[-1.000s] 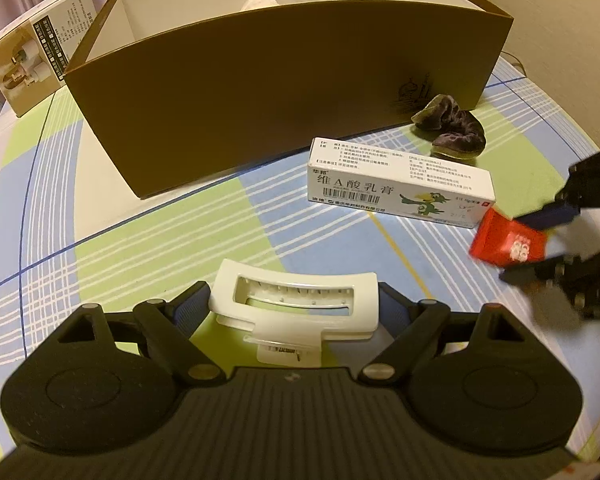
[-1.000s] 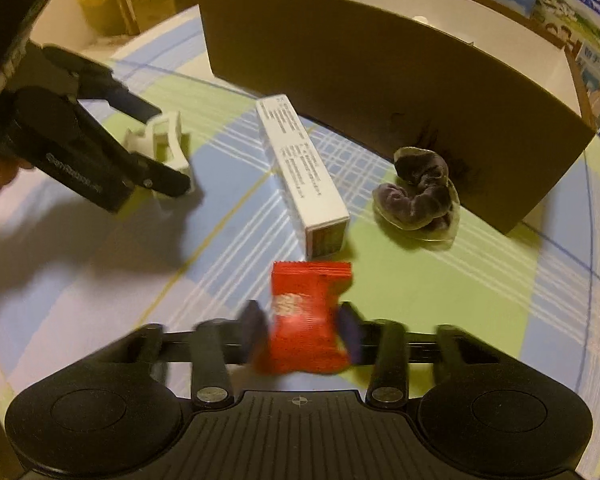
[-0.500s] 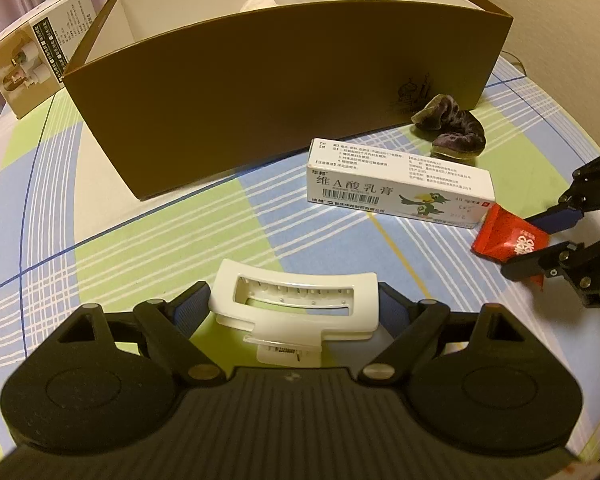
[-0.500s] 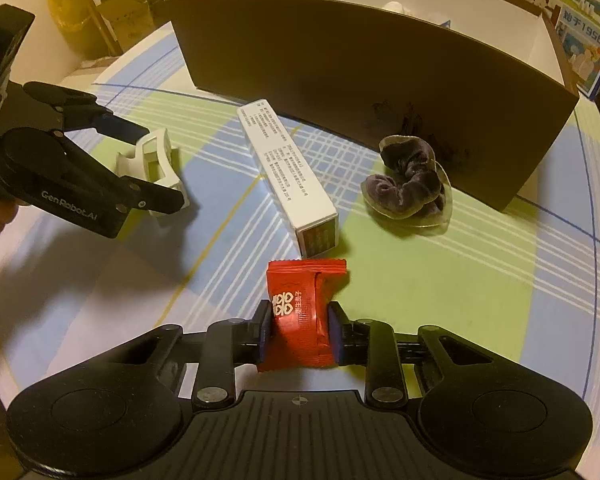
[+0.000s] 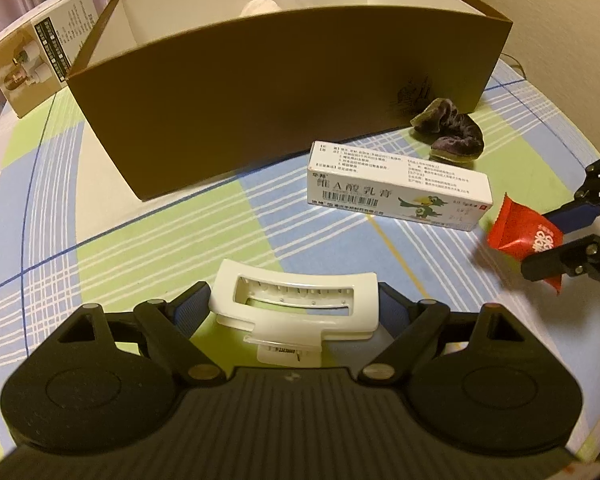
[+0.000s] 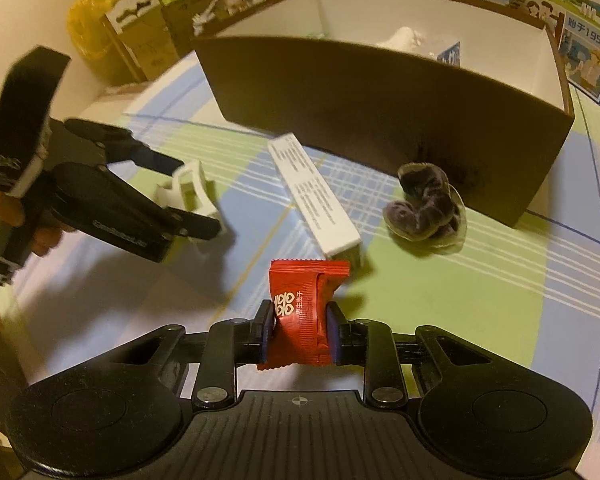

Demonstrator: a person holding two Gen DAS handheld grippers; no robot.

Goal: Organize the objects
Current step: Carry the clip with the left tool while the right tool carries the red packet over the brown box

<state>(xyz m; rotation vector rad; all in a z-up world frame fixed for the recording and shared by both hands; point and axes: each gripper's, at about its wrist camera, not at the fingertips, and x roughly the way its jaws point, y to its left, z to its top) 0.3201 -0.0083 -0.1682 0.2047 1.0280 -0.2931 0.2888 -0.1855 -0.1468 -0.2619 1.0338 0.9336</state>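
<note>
A white hair clip (image 5: 300,320) sits between the fingers of my left gripper (image 5: 294,304), which is shut on it low over the checked tablecloth. From the right wrist view the left gripper (image 6: 188,204) straddles the hair clip (image 6: 190,186). My right gripper (image 6: 298,332) is shut on a red candy packet (image 6: 300,304), held just above the cloth. The left wrist view catches the right gripper (image 5: 568,236) with that packet (image 5: 520,232) at the right edge. The brown box (image 5: 260,112) stands open behind, with white items inside.
A white medicine carton (image 5: 396,196) lies in front of the brown box (image 6: 380,112), and a purple scrunchie (image 5: 452,136) rests beside the box's right corner. A printed product box (image 5: 32,64) stands at the back left. Cartons and a yellow bag (image 6: 88,28) crowd beyond the table.
My right gripper has closed tighter on the red packet and raised it off the cloth, with its view tilting up toward the box. The left gripper and clip have barely moved.
</note>
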